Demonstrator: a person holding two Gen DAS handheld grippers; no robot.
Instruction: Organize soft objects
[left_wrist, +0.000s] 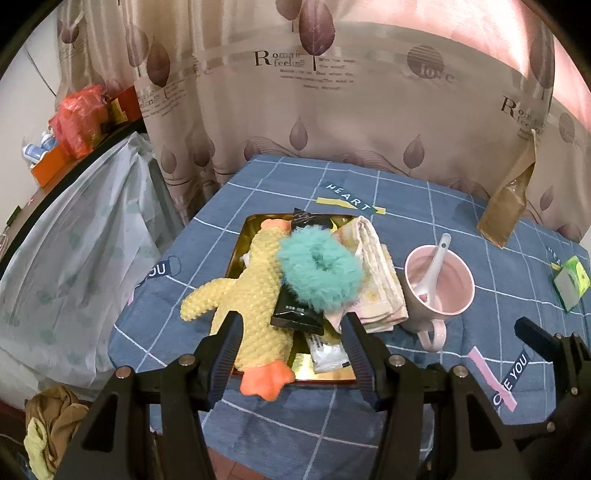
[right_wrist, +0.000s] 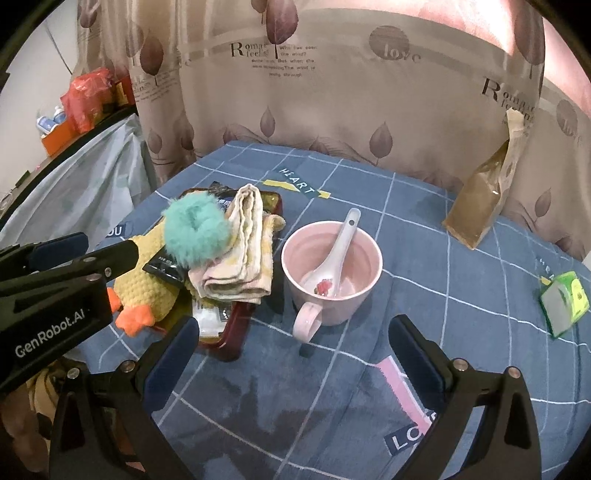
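The yellow knitted plush duck (left_wrist: 255, 295), fluffy teal scrunchie (left_wrist: 319, 275) and folded pale cloth (left_wrist: 376, 273) already lie heaped on the gold tray (left_wrist: 332, 373) at the table's left, both the left gripper (left_wrist: 291, 347) and right gripper (right_wrist: 291, 354) hanging released and empty nearby, which fits either gathering done or unloading ahead.

The left wrist view looks forward and down between its parted jaws at the tray (left_wrist: 236, 254) just ahead. The right wrist view sits beside it, facing the same way, the pink mug (right_wrist: 332, 273) just beyond its wide jaws. Both share tray, mug and curtain (left_wrist: 369, 110).
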